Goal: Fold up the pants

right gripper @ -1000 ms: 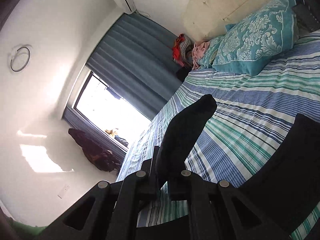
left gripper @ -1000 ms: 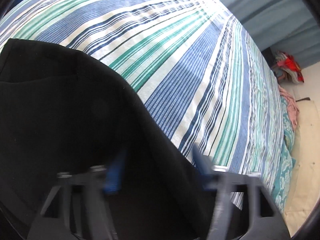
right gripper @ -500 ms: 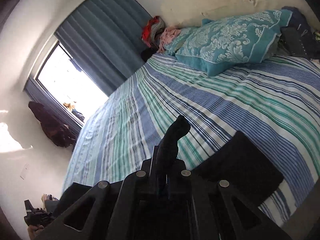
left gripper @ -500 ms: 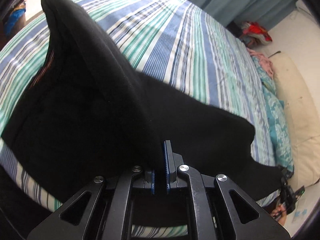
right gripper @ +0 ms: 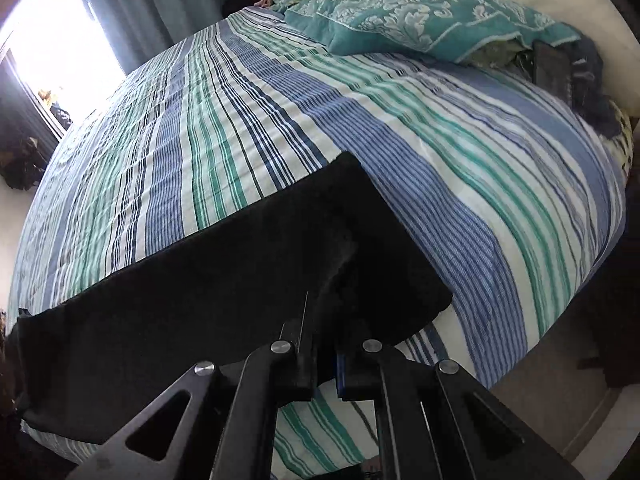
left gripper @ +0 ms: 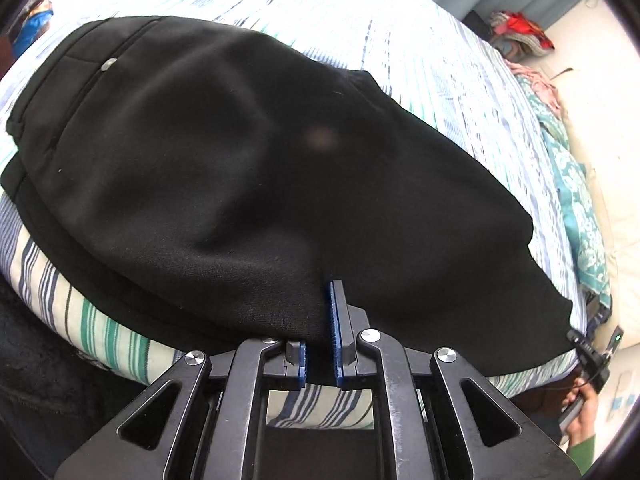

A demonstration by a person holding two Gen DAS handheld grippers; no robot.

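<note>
Black pants (left gripper: 248,168) now flat across frame centre on the striped bed (right gripper: 460,168), no longer lifted as half a second ago. Left tool (left gripper: 319,354) parted slightly, cloth edge draped loosely between. Right tool (right gripper: 324,364) likewise barely apart, fabric between. Fold laid; release apparently under way.

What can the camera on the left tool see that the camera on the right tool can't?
Only the left view shows the pants' waistband end with its small metal button, plus the left tool, slightly parted around the fabric edge. Only the right view shows the bright window, the teal patterned pillow and the right tool, narrowly parted at the fabric. Both show the black pants lying on the striped bedsheet.
</note>
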